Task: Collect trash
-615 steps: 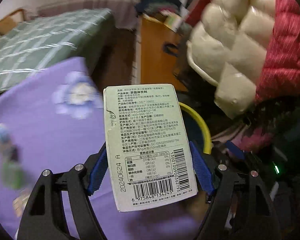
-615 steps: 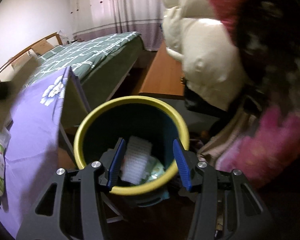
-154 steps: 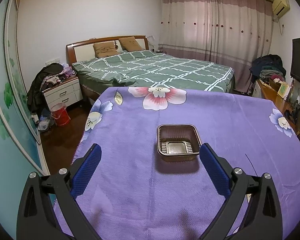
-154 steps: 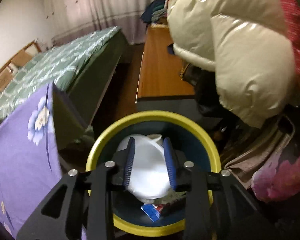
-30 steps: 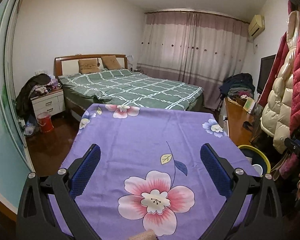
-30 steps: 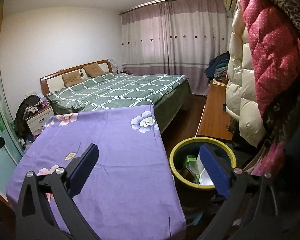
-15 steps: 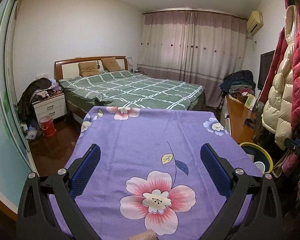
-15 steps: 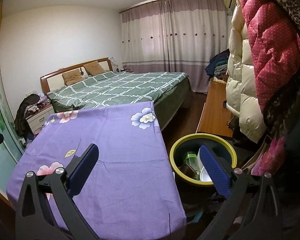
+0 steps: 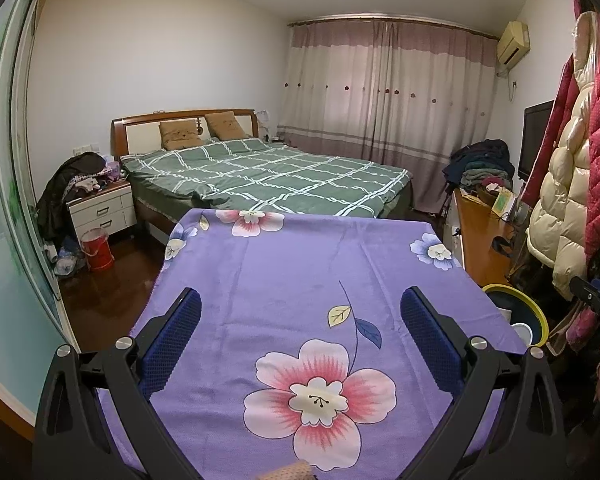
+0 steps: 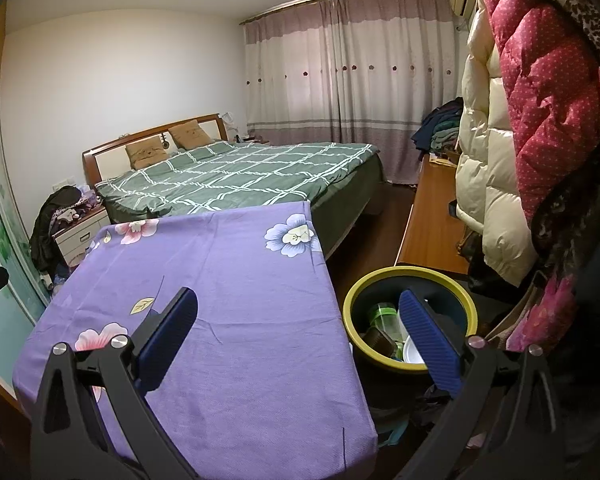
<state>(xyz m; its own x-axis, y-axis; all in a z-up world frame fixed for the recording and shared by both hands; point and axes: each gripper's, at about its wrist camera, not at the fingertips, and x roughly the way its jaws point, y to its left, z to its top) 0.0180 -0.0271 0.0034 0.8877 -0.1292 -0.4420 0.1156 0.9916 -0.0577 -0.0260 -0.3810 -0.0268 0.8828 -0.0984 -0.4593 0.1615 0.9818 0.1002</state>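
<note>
A dark bin with a yellow rim (image 10: 412, 276) stands on the floor right of the table; it also shows in the left wrist view (image 9: 536, 312). Inside lie a green-lidded bottle (image 10: 384, 316), a brown tray (image 10: 378, 340) and a white lid (image 10: 412, 354). The table under a purple flowered cloth (image 9: 300, 272) carries no loose items in either view (image 10: 228, 280). My left gripper (image 9: 300, 336) is open and empty above the table's near end. My right gripper (image 10: 298, 332) is open and empty, straddling the table's right edge and the bin.
A green checked bed (image 9: 268, 172) stands beyond the table. A wooden bench (image 10: 432, 224) and hanging padded coats (image 10: 500, 160) line the right side. A white nightstand (image 9: 102, 210) and a red bucket (image 9: 96, 250) stand at the left.
Both grippers stay open and empty. The views have shifted only slightly over the last second; the bin sits a little lower in the right wrist view.
</note>
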